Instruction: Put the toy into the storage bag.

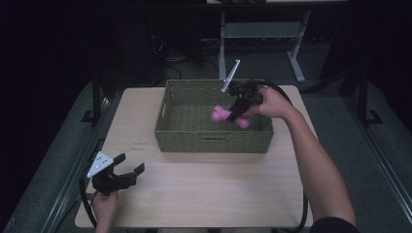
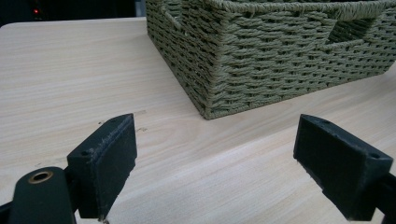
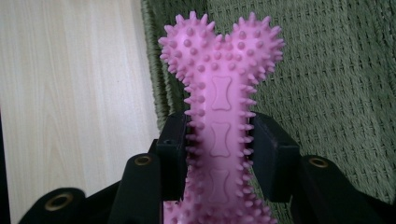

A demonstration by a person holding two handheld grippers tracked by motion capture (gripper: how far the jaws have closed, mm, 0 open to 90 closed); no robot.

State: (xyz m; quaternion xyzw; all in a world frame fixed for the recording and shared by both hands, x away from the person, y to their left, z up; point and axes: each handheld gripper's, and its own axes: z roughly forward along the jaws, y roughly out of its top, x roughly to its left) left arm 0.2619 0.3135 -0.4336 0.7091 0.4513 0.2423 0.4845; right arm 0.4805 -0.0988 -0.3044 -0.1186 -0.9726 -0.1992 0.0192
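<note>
A pink spiked bone toy (image 3: 219,116) is clamped by its shaft between the jaws of the right gripper (image 1: 236,110), and it is held over the right part of the green woven basket (image 1: 212,141), which stands at the far middle of the wooden table (image 1: 204,194). The toy is carried above the basket floor rather than laid on it (its knobbed end is seen against the weave in the right gripper view). The left gripper (image 1: 127,171) is kept low at the near left corner of the table, its jaws wide apart with nothing between them, well apart from the basket. The work is judged to be well along: what is left is the lowering of the toy and its release inside the basket
</note>
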